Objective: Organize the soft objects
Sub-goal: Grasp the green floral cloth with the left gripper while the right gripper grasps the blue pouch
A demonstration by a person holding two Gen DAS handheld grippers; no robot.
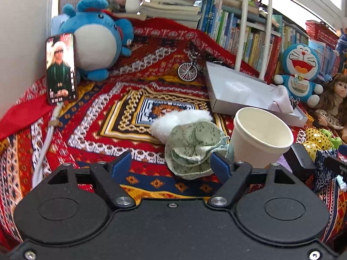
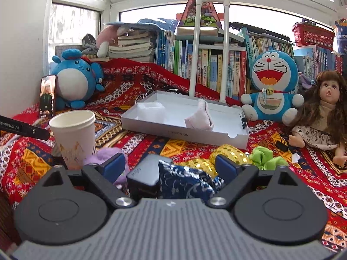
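My left gripper [image 1: 172, 162] is open above the patterned cloth; a crumpled pale-green cloth pouch [image 1: 193, 149] lies by its right finger, with a white fluffy piece [image 1: 177, 120] behind it. My right gripper [image 2: 170, 164] is open around a dark blue brocade pouch [image 2: 184, 182] and a dark grey box [image 2: 145, 173]; neither is gripped. A white tray [image 2: 184, 133] holds a white fluffy piece [image 2: 151, 108] and a pink cloth [image 2: 200, 117]. A gold sequin item [image 2: 227, 153], a green scrunchie [image 2: 266, 158] and a purple fluffy item [image 2: 112, 152] lie nearby.
A paper cup [image 2: 73, 134] stands at the left, also in the left wrist view [image 1: 260, 136]. A phone [image 1: 61, 67] leans on a blue plush [image 1: 97, 36]. A Doraemon plush [image 2: 273, 86], a doll [image 2: 321, 112], a small bicycle [image 1: 188, 69] and books line the back.
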